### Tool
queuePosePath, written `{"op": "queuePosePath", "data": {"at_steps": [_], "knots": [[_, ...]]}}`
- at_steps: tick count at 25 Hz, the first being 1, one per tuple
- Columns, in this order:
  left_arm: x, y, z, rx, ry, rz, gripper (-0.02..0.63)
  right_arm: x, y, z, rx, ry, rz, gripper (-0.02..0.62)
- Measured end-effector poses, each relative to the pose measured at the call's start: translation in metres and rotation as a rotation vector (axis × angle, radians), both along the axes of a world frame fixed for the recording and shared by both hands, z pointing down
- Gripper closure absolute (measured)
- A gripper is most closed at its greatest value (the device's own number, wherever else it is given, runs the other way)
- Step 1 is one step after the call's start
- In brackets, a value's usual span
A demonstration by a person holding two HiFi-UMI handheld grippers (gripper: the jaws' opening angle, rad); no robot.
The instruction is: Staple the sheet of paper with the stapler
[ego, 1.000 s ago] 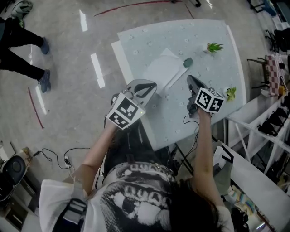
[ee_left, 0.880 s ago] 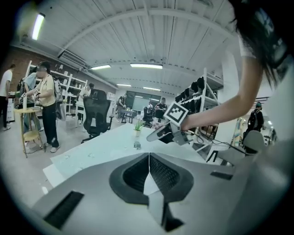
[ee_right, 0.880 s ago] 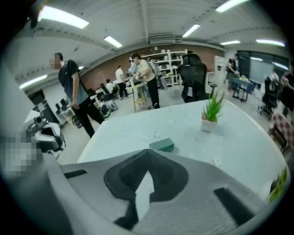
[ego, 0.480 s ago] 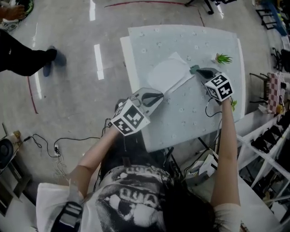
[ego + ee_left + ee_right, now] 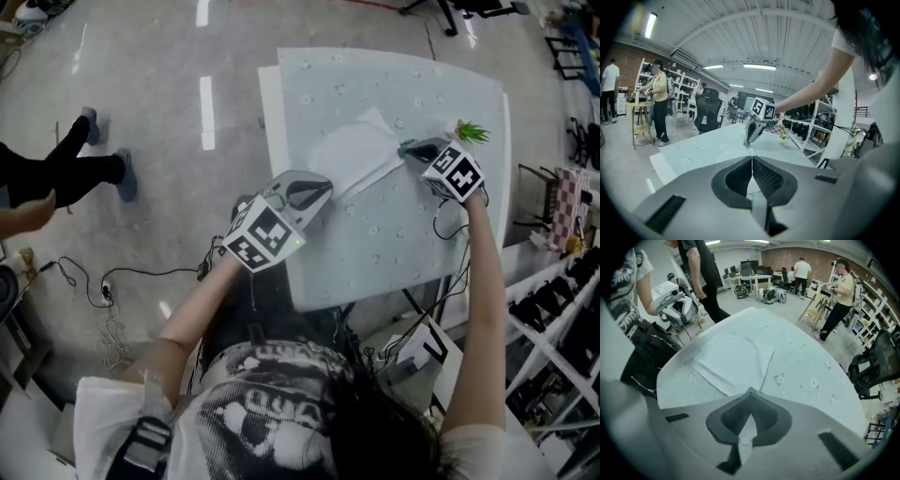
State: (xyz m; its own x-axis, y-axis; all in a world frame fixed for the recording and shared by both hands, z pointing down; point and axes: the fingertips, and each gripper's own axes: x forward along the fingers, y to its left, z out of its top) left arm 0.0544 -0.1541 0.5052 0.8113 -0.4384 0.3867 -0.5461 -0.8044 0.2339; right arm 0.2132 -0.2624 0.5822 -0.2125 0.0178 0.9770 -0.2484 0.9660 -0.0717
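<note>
Pale table [image 5: 394, 234] with sheet of paper [image 5: 352, 150] — left gripper [image 5: 323, 190], right gripper [image 5: 410, 148] both pressed together, empty.

A table [image 5: 394, 244] with a pale top dotted with small flower prints stands on a glossy grey floor [image 5: 159, 94]. A small green plant [image 5: 472, 132] sits near the table's far right corner. Black cables [image 5: 103, 291] trail over the floor on the left, near a bystander's legs [image 5: 66, 173] in dark trousers. White shelving [image 5: 553, 309] stands on the right. Beyond the table are a black office chair [image 5: 708, 111] and a person in a yellow shirt [image 5: 658, 101] beside a tall wooden stand [image 5: 640, 124].
</note>
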Motion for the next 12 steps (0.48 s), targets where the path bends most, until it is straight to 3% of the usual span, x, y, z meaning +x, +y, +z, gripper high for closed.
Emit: {"op": "queuePosePath", "data": {"at_steps": [6,12], "knots": [[-0.001,-0.01,0.011,-0.016,0.004,-0.033,0.601,-0.003,0.003,0.003,-0.058,0.127,-0.068,0.589],[0.012,-0.017,0.014,-0.009,0.034,-0.027,0.601,-0.004,0.001,0.004,-0.086,0.116,-0.023,0.589]]}}
